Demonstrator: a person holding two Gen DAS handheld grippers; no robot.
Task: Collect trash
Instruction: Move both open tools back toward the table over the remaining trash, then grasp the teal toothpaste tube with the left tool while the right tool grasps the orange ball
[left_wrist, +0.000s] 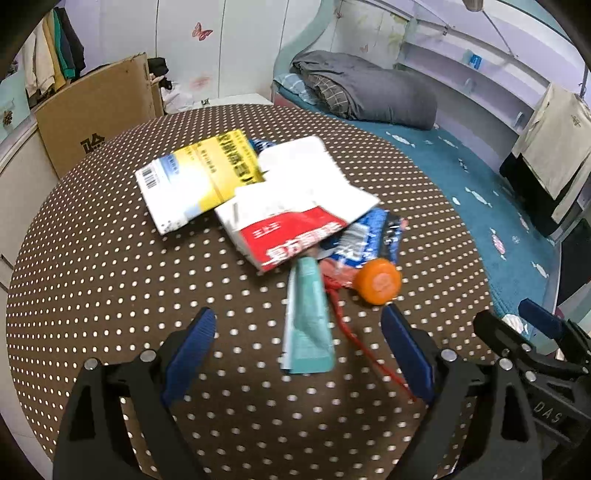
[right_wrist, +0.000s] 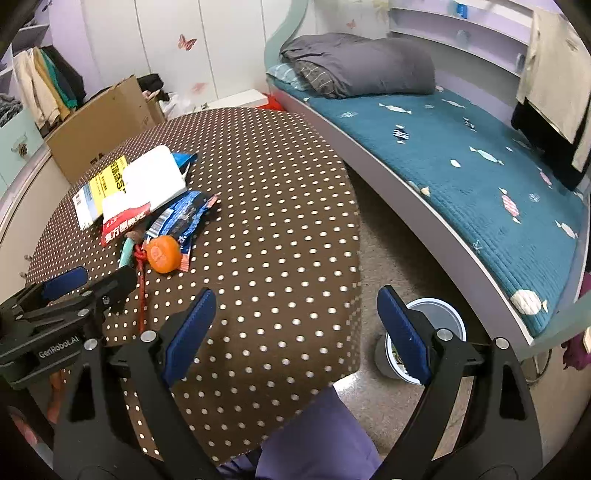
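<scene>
A pile of trash lies on the brown dotted table (left_wrist: 110, 295): a yellow-and-white box (left_wrist: 192, 181), a red-and-white box (left_wrist: 284, 229), a white box (left_wrist: 306, 166), a blue wrapper (left_wrist: 369, 240), an orange cap (left_wrist: 378, 281), a teal tube (left_wrist: 308, 321) and a red string (left_wrist: 354, 332). My left gripper (left_wrist: 299, 315) is open just above the table, its fingers on either side of the teal tube without touching it. My right gripper (right_wrist: 295, 297) is open and empty over the table's right edge (right_wrist: 354, 258), right of the pile. A small round bin (right_wrist: 443, 321) stands on the floor beyond it.
A bed with a teal cover (right_wrist: 461, 166) and a grey quilt (right_wrist: 369, 62) runs along the right. A large cardboard box (left_wrist: 96, 114) stands behind the table at left. A person's purple-clad leg (right_wrist: 314, 435) shows below the table's near edge.
</scene>
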